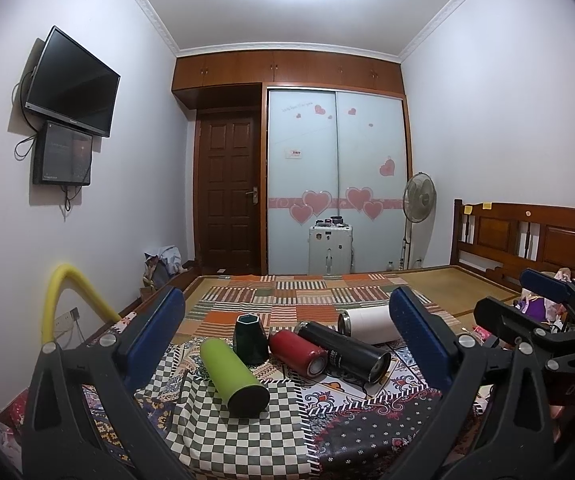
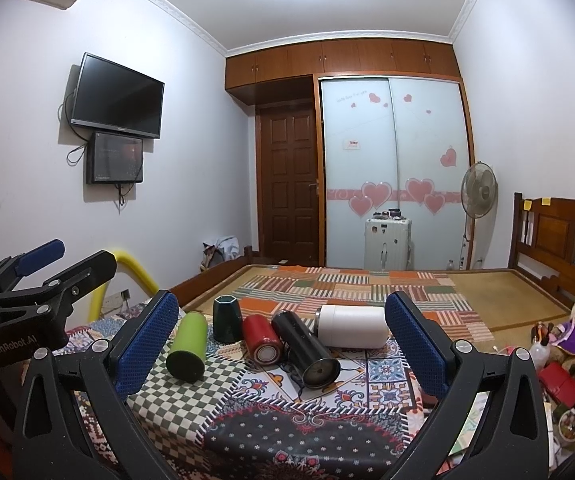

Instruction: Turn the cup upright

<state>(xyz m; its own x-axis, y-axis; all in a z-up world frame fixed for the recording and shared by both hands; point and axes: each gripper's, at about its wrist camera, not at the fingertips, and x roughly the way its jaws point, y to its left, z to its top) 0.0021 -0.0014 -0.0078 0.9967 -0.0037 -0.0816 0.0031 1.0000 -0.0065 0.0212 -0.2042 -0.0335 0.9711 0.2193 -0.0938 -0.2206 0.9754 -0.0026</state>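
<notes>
Several cups lie on their sides on a patterned cloth: a green one, a red one, a black one and a white one. A dark green faceted cup stands mouth down behind them. My left gripper is open and empty, short of the cups. My right gripper is open and empty too, also short of them. Each gripper shows at the edge of the other's view.
The cloth covers a small table beside a bed with a patchwork blanket. A yellow padded bar stands at the left. Clutter and toys lie at the right. A suitcase and fan stand by the wardrobe.
</notes>
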